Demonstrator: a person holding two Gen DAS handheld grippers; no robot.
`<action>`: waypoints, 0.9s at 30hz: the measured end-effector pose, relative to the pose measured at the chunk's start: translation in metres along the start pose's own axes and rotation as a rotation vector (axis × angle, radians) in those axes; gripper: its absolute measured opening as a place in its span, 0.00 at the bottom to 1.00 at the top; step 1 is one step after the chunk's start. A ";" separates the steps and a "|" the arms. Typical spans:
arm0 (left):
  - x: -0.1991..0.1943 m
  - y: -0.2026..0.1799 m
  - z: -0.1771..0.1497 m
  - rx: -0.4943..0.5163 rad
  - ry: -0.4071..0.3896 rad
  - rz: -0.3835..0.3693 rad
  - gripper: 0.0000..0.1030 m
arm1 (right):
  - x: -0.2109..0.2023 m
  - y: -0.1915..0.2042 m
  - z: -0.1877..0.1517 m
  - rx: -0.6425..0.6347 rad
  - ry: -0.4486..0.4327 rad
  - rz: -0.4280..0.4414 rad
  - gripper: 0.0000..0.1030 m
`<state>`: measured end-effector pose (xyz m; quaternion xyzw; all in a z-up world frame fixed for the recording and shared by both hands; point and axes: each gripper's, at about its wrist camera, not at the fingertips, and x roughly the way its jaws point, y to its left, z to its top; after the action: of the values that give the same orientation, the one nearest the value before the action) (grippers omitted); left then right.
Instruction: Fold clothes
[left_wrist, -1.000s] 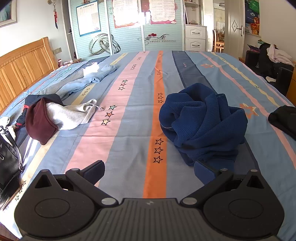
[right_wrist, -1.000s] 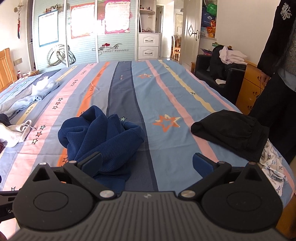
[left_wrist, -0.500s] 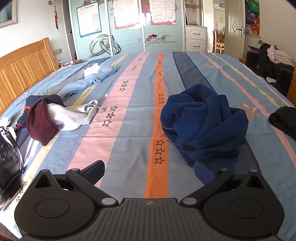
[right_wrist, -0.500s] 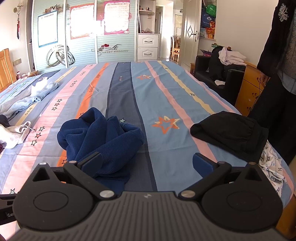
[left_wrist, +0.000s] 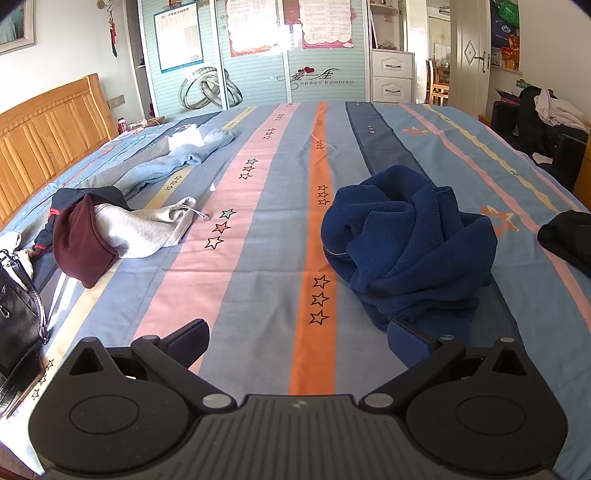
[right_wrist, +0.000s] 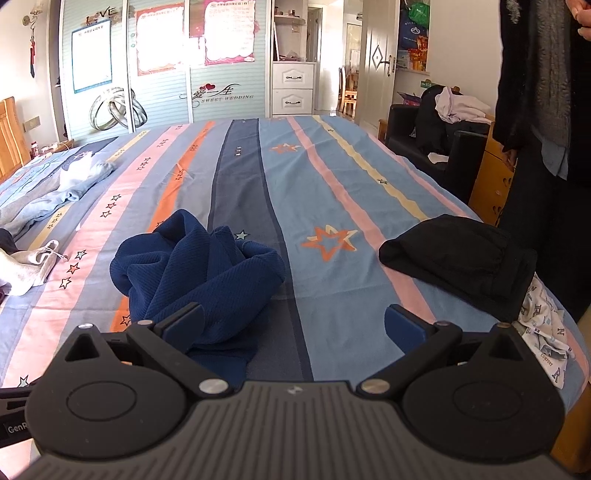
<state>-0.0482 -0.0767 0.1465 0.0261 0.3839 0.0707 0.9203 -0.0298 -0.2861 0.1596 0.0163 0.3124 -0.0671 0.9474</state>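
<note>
Left claw (left_wrist: 297, 341) spread wide and empty, hovering low over the bed (left_wrist: 258, 236). Right claw (right_wrist: 295, 328) likewise parted, gripping nothing. Navy sweater (left_wrist: 406, 243) bunched in a heap just ahead of both: forward and right of the left claw, its near hem just beside the right-hand finger; forward and left of the right claw, with the left-hand finger seemingly overlapping the lowest fold. Cannot tell whether that finger actually touches the knit.

Main hazards, judged from how things lie:

- Pinching several layers at once. No hem, collar or sleeve edge clearly exposed in the crumple, so closing blindly would probably lift a wad rather than one edge, leaving the garment twisted when spread.
- Both claws seizing the same fold. Approaching one small near edge from either side, likely to crowd or bump each other.
- Snagging the striped sheet together with the knit, given the low approach close to the bedding.
- Sleeves caught inside the heap, dragging the bundle sideways instead of opening it.
- Dragging toward neighbours: black garment (right_wrist: 458, 258) well off to the right of the right claw, grey hoodie (left_wrist: 147, 229) and maroon piece (left_wrist: 83, 243) far left of the left claw. Wide sweep while flattening could disturb either.

Person (right_wrist: 546, 122) standing at the bedside, far right of the right claw.
</note>
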 end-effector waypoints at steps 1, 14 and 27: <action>0.000 0.000 0.000 0.000 0.000 0.000 0.99 | 0.000 0.000 0.000 -0.001 0.000 -0.001 1.00; 0.004 0.003 -0.002 -0.010 0.009 0.000 0.99 | 0.005 0.003 -0.001 -0.012 0.004 -0.011 1.00; 0.028 0.026 -0.007 -0.085 0.053 -0.024 0.99 | 0.037 -0.017 -0.002 0.103 0.023 0.207 1.00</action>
<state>-0.0361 -0.0472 0.1247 -0.0195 0.4051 0.0764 0.9109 -0.0044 -0.3067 0.1360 0.0981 0.3162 0.0152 0.9435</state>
